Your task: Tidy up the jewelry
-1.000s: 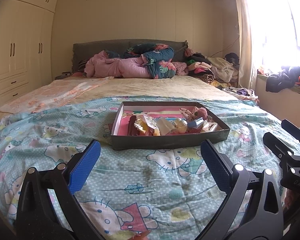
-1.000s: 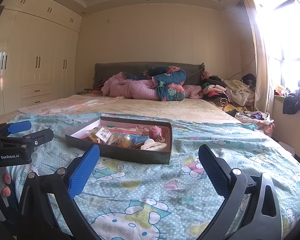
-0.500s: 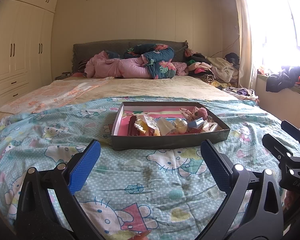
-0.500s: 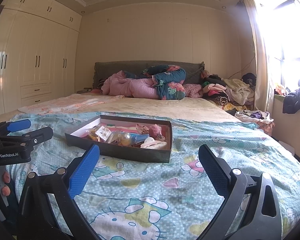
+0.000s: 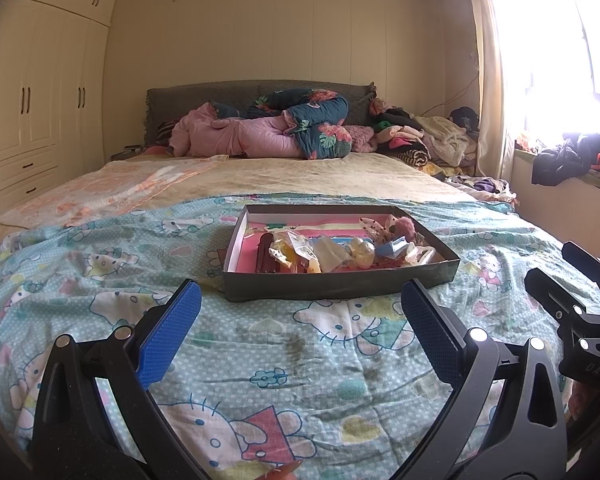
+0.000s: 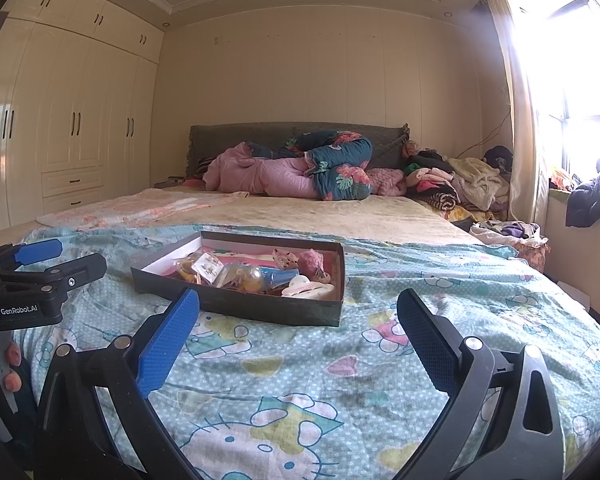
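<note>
Both claws hang spread and empty over a Hello Kitty quilt [image 5: 308, 344]: the left gripper [image 5: 300, 320], marked "GenRobot.AI" in the right wrist view, and the right gripper [image 6: 298, 322], its partial lettering reading "DAS". Nothing stands between them and the dark shallow box [image 5: 340, 284] of jumbled jewelry [image 5: 336, 250], individual pieces hard to distinguish. Beyond lie pink bedding [image 5: 236, 138] and heaped clothes [image 5: 420, 136].

Sunlit bedroom [image 6: 320, 52], cream wardrobes [image 6: 72, 120]
</note>
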